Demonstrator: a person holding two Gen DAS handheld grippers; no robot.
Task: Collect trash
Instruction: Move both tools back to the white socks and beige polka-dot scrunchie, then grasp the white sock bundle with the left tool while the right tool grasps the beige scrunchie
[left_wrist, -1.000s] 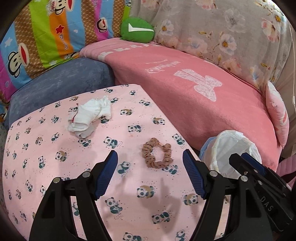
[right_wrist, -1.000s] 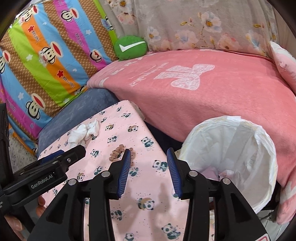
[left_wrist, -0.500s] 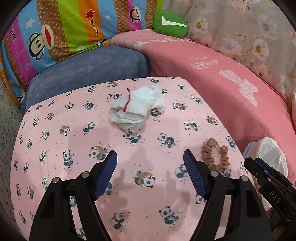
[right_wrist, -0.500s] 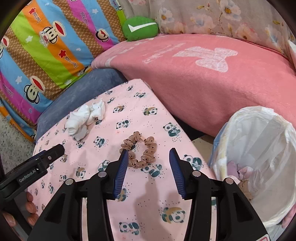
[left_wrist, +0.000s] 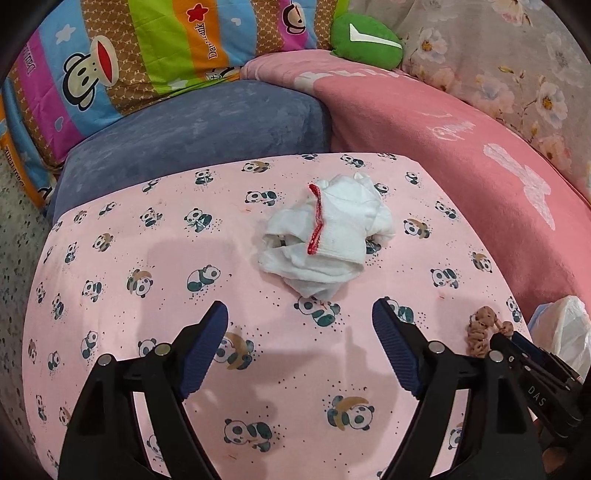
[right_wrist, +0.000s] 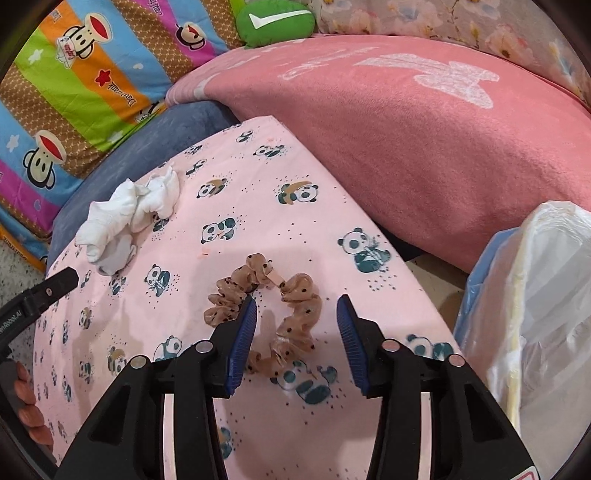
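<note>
While the left tongs (left_wrist: 299, 325) hang over the panda-print tabletop (left_wrist: 122, 258) with jaws opening wide and nothing between them, the crumpled white cloth (left_wrist: 328, 236) lies just above them at frame centre. Low in the right wrist view, the right tongs (right_wrist: 297, 317) are closing, one side of the brown scrunchie (right_wrist: 295, 314) between the pads, untouched. A lined bin (right_wrist: 535, 295) stands at the right edge.

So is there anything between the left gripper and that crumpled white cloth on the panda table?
Nothing visible. The left gripper is opening over bare panda tablecloth, and the white cloth lies just ahead. The brown scrunchie sits off to the side.
</note>
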